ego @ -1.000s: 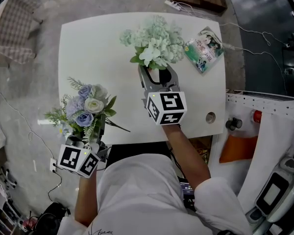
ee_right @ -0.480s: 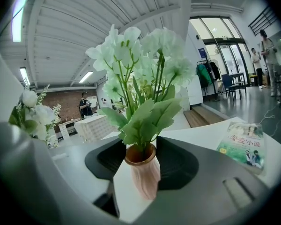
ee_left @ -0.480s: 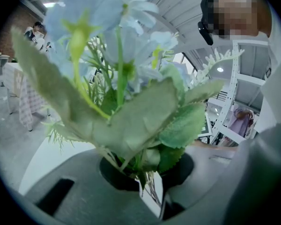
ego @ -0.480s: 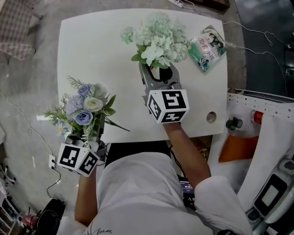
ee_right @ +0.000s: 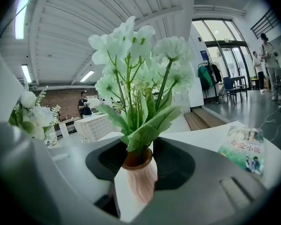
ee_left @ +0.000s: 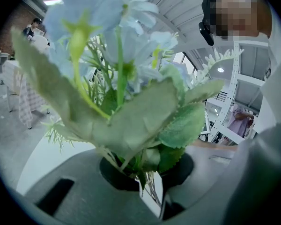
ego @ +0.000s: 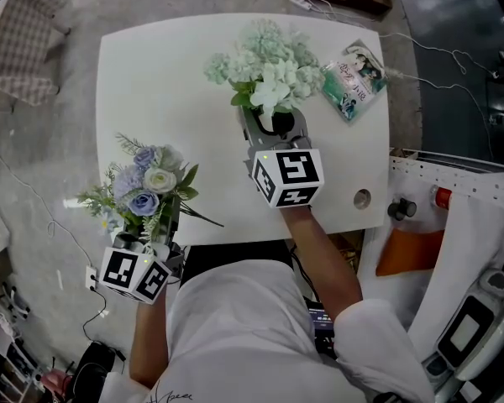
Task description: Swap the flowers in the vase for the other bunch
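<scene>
The white surface [ego: 168, 82] carries the vase, which stands near its middle, toward the far side, with a booklet [ego: 353, 81] to its right. The white bunch [ego: 265, 70] sits in the vase and spreads much wider than it, so the pair is probably top-heavy and easy to tip. The blue bunch [ego: 147, 183] is up in the air at the near left corner. Both bunches look artificial: likely light, with soft leaves and petals that crush easily and wiry stems. They are best pinched low on the bare stems, under the leaves.

The vase [ee_right: 139, 177] is small, ribbed and pinkish. It is probably light and smooth, so it should be steadied around its body rather than at the rim.

The right tool [ego: 273, 124] reaches out from a stretched forearm, nearly level and tipped slightly down. Its jaws have just been closing around the vase, and a sliver of surface shows beside it, so they do not look clamped yet. The left tool [ego: 151, 240] is clenched on the blue bunch's stems [ee_left: 150, 191] and holds it upright.
</scene>
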A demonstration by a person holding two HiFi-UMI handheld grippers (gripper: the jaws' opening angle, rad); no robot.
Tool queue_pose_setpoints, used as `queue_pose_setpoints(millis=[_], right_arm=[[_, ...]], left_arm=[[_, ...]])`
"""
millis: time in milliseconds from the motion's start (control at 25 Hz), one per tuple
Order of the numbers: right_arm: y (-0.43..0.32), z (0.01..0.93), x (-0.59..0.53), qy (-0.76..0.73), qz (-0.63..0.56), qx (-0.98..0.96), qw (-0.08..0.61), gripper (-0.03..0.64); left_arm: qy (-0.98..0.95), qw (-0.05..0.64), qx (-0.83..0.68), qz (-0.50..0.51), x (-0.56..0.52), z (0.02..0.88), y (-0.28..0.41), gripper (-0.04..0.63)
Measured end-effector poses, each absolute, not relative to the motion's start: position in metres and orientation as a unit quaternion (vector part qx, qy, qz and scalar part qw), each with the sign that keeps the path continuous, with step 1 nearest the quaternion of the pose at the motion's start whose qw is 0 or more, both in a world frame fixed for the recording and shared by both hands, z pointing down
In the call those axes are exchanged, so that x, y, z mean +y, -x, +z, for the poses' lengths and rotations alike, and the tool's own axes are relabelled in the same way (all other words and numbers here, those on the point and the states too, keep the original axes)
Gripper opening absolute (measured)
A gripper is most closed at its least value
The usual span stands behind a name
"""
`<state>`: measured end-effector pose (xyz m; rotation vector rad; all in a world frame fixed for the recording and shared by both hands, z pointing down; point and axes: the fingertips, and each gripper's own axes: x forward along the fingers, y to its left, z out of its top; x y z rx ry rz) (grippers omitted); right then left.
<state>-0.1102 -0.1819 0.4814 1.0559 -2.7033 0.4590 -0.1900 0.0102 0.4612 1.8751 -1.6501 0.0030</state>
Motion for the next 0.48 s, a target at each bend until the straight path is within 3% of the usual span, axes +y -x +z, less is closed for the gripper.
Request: queue_pose_setpoints(millis=[480], right_arm=[[0.1103,0.4815,-0.1856,-0.359,0.13,-0.917,0.114,0.118]], left_arm=[[-0.711,0.32,-0.627,-0.005,0.0117,0.4647,0.1923,0.05]])
